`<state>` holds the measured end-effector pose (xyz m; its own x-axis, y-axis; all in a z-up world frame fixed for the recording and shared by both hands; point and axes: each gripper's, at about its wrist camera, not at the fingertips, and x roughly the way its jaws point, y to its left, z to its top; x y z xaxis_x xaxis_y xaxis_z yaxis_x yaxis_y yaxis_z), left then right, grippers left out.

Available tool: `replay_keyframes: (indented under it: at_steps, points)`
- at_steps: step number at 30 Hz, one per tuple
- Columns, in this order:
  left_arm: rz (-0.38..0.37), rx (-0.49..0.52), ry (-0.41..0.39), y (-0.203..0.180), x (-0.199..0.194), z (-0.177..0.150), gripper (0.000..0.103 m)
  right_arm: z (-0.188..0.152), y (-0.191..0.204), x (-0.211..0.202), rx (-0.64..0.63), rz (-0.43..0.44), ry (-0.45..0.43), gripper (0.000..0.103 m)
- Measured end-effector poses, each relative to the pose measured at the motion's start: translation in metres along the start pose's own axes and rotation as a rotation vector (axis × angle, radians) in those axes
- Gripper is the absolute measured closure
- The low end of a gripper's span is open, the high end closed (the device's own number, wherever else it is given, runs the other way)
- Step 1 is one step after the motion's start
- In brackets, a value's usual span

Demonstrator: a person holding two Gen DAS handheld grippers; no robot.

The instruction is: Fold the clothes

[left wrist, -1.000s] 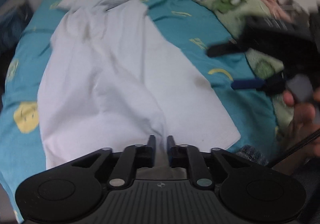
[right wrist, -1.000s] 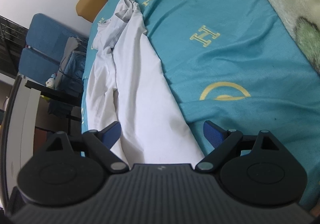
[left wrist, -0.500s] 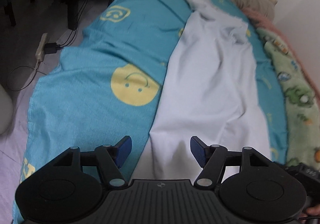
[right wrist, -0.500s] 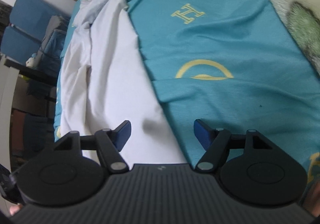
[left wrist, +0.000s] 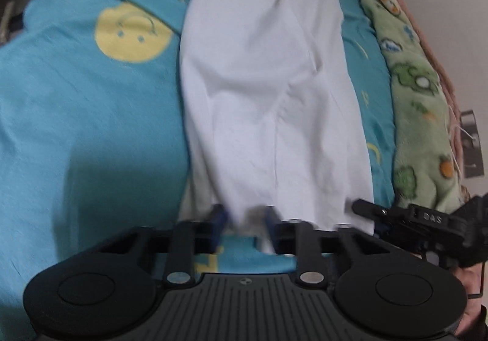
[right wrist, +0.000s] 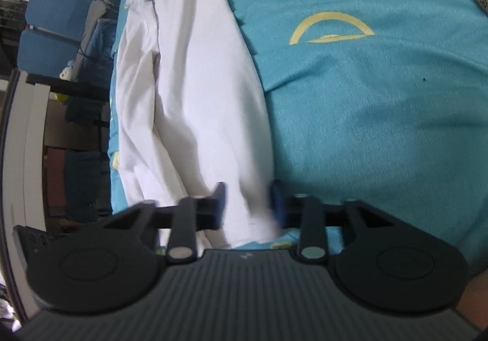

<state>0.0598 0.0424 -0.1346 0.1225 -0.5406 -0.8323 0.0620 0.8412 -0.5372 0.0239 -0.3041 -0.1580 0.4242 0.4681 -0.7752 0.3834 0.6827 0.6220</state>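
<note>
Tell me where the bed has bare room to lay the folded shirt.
Bare blue sheet lies between the white shirt and green blanket, and left around the smiley print. It is crowded at the near hem.

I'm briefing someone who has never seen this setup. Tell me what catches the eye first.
A long white garment lies lengthwise down the middle of a teal bedsheet printed with a yellow smiley face. Both the left gripper and the right gripper sit at its near hem, jaws closing with white cloth between them. A green fleece blanket runs along the wall side.
</note>
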Motion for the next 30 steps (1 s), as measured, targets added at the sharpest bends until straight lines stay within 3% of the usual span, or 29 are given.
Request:
replay_keyframes:
  at_steps: [3,6,10,13,14,16,18,21,23,25,27,28,29,30]
  points:
    - [0.013,0.0,0.024,-0.003,0.004,-0.003,0.087,-0.004,0.004,-0.003,-0.024,-0.003,-0.002,0.078]
    - [0.011,-0.04,-0.015,0.003,-0.002,0.002,0.069,-0.007,0.005,-0.005,-0.047,-0.058,-0.021,0.076]
    - [0.071,-0.008,-0.161,-0.001,-0.026,-0.004,0.037,-0.012,0.006,-0.011,-0.052,-0.07,-0.055,0.074]
    - [0.121,0.01,-0.245,-0.006,-0.038,-0.007,0.028,-0.011,0.004,-0.012,-0.032,-0.068,-0.067,0.062]
    - [0.144,0.008,-0.257,-0.006,-0.038,-0.007,0.027,-0.011,0.003,-0.011,-0.022,-0.068,-0.069,0.05]
    - [0.194,-0.022,-0.244,-0.004,-0.034,-0.005,0.027,-0.011,0.002,-0.01,-0.007,-0.074,-0.07,0.042]
    - [0.211,-0.058,-0.223,0.003,-0.027,0.001,0.028,-0.01,0.003,-0.008,-0.005,-0.068,-0.068,0.04]
    - [0.16,-0.081,-0.158,0.012,-0.01,0.011,0.031,-0.012,0.005,-0.003,-0.015,-0.035,-0.055,0.04]
    - [0.142,-0.031,-0.147,0.006,-0.004,0.013,0.032,-0.014,0.008,0.003,-0.024,-0.014,-0.025,0.042]
    - [0.105,0.03,-0.121,-0.003,-0.001,0.011,0.043,-0.016,0.013,0.007,-0.053,-0.013,-0.005,0.046]
    - [0.076,0.081,-0.097,-0.01,0.002,0.008,0.051,-0.017,0.015,0.008,-0.061,-0.02,0.002,0.059]
    - [0.077,0.097,-0.094,-0.013,0.002,0.007,0.054,-0.018,0.015,0.009,-0.058,-0.028,0.004,0.075]
    - [0.083,0.099,-0.092,-0.014,0.003,0.006,0.055,-0.018,0.014,0.009,-0.058,-0.042,0.006,0.083]
    - [0.087,0.095,-0.09,-0.014,0.004,0.007,0.055,-0.018,0.015,0.01,-0.065,-0.045,0.008,0.084]
